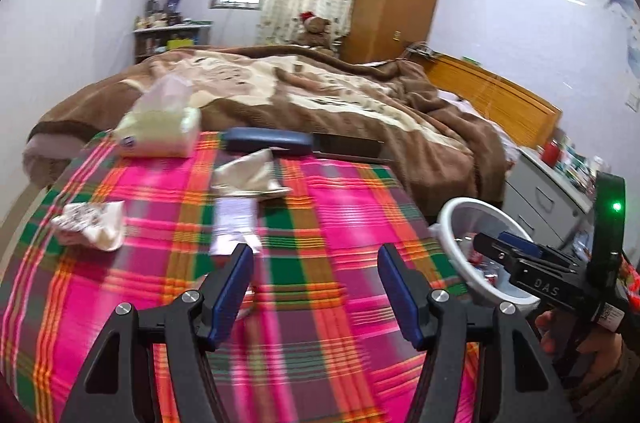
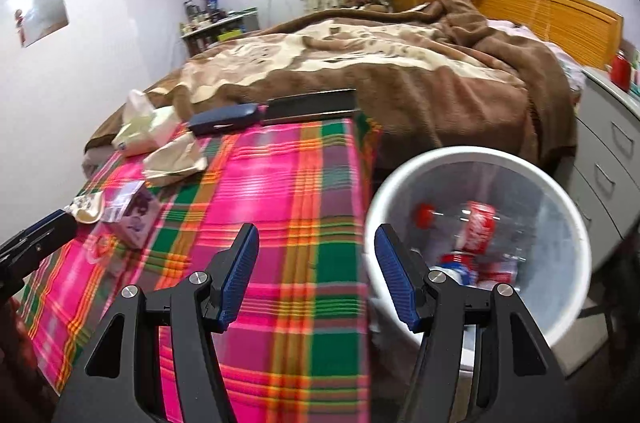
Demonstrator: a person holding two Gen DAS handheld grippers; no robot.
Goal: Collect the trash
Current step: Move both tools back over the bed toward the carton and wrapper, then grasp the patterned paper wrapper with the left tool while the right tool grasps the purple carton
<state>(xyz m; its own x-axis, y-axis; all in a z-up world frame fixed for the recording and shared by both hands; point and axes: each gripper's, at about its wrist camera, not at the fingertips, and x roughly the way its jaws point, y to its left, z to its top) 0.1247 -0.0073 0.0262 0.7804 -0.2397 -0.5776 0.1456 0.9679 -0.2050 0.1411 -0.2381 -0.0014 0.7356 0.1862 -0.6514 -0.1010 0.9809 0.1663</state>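
Both grippers empty over the plaid cloth point(image 1: 320, 223).
Left gripper point(image 1: 316, 287) and right gripper point(image 2: 316, 271) stand released; wrappers point(image 1: 250, 175) lie ahead, bin point(image 2: 480, 159) holds bottles.

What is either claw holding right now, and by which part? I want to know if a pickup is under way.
Nothing is held. The left claw and the right claw both stand open with only the plaid cloth showing between their fingers.
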